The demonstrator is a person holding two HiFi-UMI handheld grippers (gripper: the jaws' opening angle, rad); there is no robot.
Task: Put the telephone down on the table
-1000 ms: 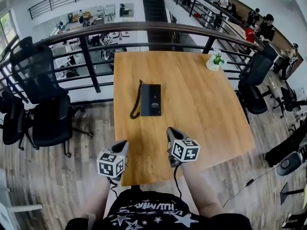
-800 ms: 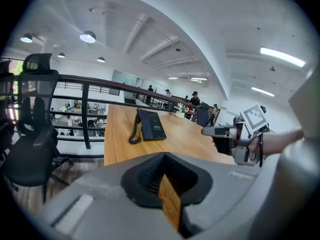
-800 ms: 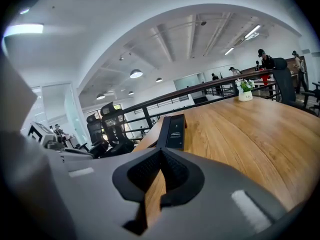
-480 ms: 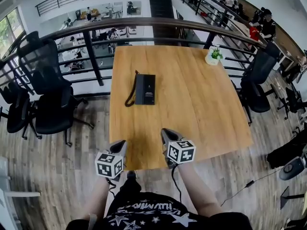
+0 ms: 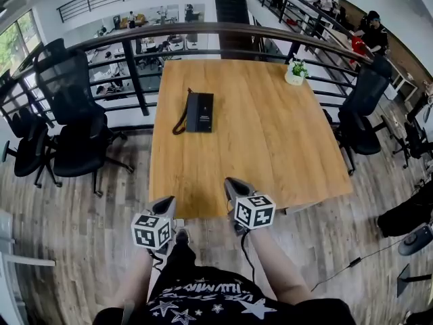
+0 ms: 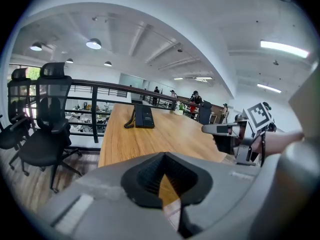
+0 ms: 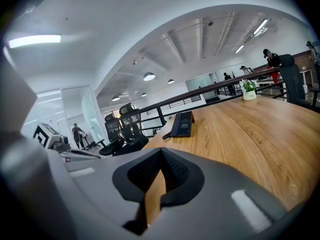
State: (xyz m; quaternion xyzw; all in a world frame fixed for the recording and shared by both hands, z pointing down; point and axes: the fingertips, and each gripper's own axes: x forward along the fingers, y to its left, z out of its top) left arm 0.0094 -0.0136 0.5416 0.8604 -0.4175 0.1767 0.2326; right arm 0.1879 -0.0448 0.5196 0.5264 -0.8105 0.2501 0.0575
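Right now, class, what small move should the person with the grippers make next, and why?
Probably just lower both grippers away: the telephone already lies flat on the table, well beyond the left gripper and right gripper, both shut and empty by its near edge.

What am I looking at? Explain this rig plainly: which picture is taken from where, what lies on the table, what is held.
No robot: a person holds a grey two-jaw gripper with a marker cube in each hand. The top-down picture comes from a camera on the person's head; the left gripper and right gripper show at the near edge of the light wooden table. The other two come from cameras riding on each gripper, looking along its jaws. On the table lie a flat black telephone with a coiled cord and, at a far corner, a small green plant in a white pot. Both grippers are shut and empty, well apart from the telephone.
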